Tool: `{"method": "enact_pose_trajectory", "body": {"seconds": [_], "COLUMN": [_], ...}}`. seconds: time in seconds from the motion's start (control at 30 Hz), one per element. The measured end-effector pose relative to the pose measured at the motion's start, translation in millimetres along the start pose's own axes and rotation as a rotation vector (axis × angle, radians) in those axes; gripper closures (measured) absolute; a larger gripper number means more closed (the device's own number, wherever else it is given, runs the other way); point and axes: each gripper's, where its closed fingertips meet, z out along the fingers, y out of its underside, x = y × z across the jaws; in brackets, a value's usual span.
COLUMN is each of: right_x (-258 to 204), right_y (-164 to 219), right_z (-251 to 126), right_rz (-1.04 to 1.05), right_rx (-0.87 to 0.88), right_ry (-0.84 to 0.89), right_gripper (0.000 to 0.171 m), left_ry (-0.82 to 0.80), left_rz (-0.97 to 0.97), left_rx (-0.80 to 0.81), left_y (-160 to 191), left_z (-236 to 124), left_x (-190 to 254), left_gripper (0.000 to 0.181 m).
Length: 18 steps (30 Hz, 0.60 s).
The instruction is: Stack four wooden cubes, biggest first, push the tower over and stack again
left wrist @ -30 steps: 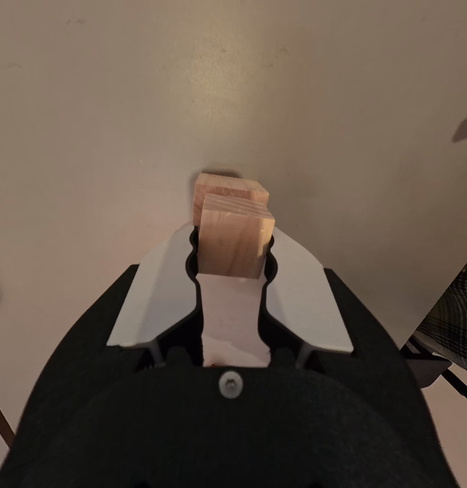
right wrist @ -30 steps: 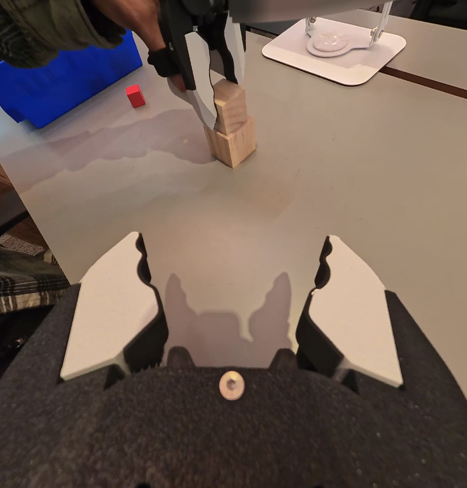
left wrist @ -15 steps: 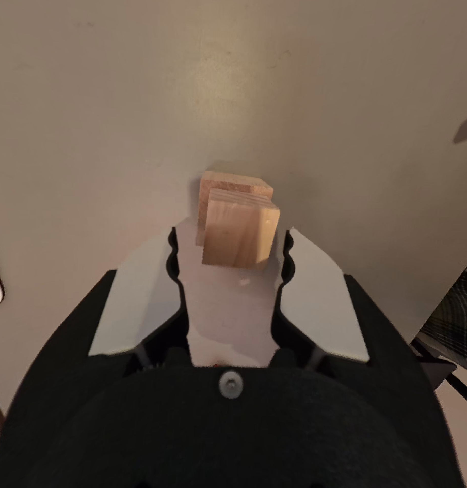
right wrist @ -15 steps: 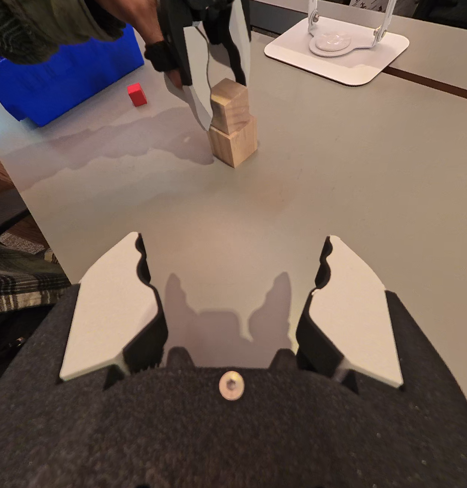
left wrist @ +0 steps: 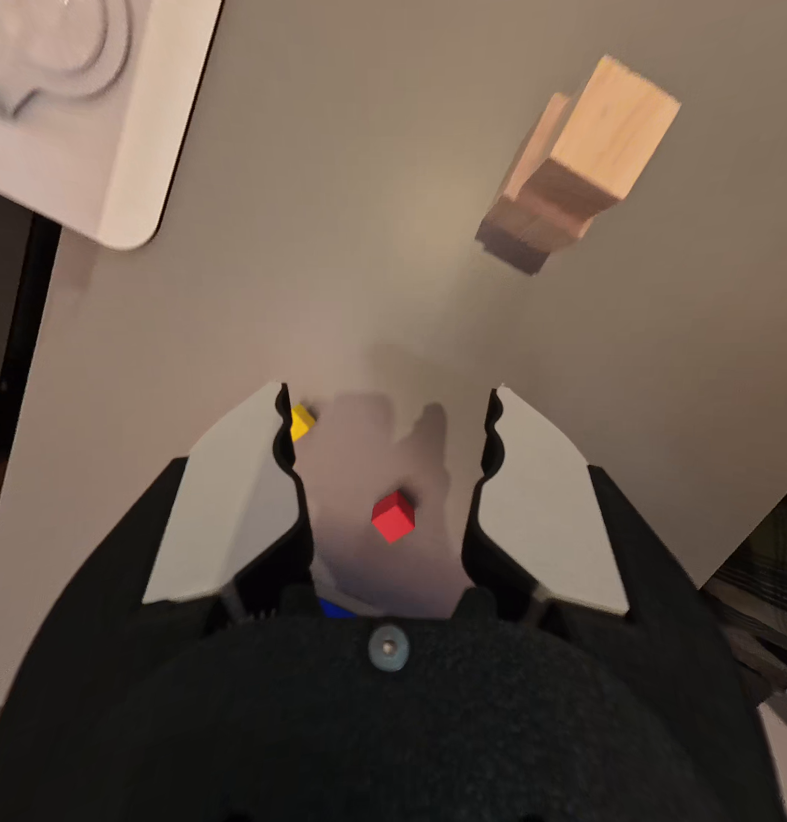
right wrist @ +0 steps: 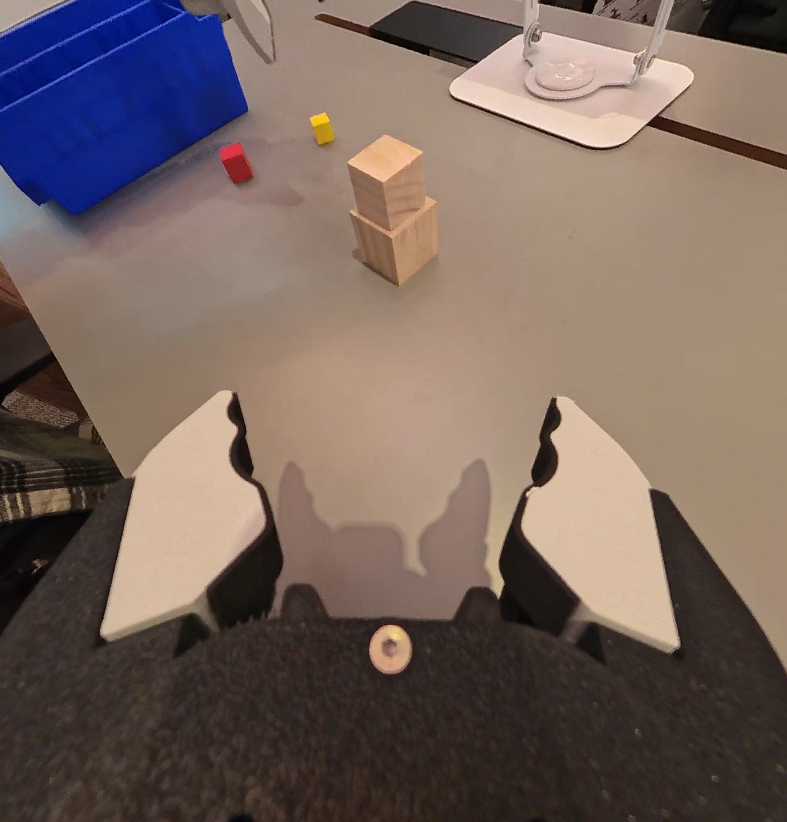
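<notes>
Two plain wooden cubes stand stacked on the grey table (right wrist: pixel 560 311): a smaller cube (right wrist: pixel 387 178) sits turned on a bigger cube (right wrist: pixel 398 244). In the left wrist view the stack's top cube (left wrist: pixel 614 129) is at the upper right, blurred. A small red cube (right wrist: pixel 237 162) and a small yellow cube (right wrist: pixel 322 128) lie left of the stack. My left gripper (left wrist: pixel 389 400) is open and empty above the red cube (left wrist: pixel 393 516), with the yellow cube (left wrist: pixel 301 421) at its left finger. My right gripper (right wrist: pixel 393 400) is open and empty, well short of the stack.
A blue bin (right wrist: pixel 102 102) stands at the far left by the table's left edge. A white stand base (right wrist: pixel 569 84) is at the back right, also in the left wrist view (left wrist: pixel 71 111). A dark flat slab (right wrist: pixel 440 33) lies behind. A plaid sleeve (right wrist: pixel 27 480) is at the left. Some 35 cm of space lies between my two pairs of fingers. The yellow cube (left wrist: pixel 301 421) is about 11 cm from my left fingertips and 40 cm from my right. Seen from the right wrist view (right wrist: pixel 320 122) as well.
My left gripper opened, let go of the smaller wooden cube on the bigger one, and drew up and away to the left over the red cube. My right gripper stayed open.
</notes>
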Motion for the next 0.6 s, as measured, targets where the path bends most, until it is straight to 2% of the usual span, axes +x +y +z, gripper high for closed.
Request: {"method": "enact_pose_trajectory", "body": {"seconds": [0.27,0.4,0.6], "right_x": [-2.3,-4.0,-5.7], "right_y": [0.5,0.4,-0.9], "right_z": [3.2,4.3,4.0], "right_rz": [-0.003,-0.006,-0.011], "right_rx": [-0.008,-0.011,-0.010], "right_ry": [-0.005,-0.009,-0.010], "right_gripper": [0.048,0.048,0.048], "left_ry": [-0.075,-0.128,-0.206], "left_rz": [-0.164,-0.224,-0.299], "left_rx": [0.029,-0.016,-0.060], "left_y": [64.3,95.6,120.1], "left_z": [0.5,7.5,19.6], "left_x": [-10.3,-11.3,-9.6], "left_gripper": [0.103,0.104,0.110]}}
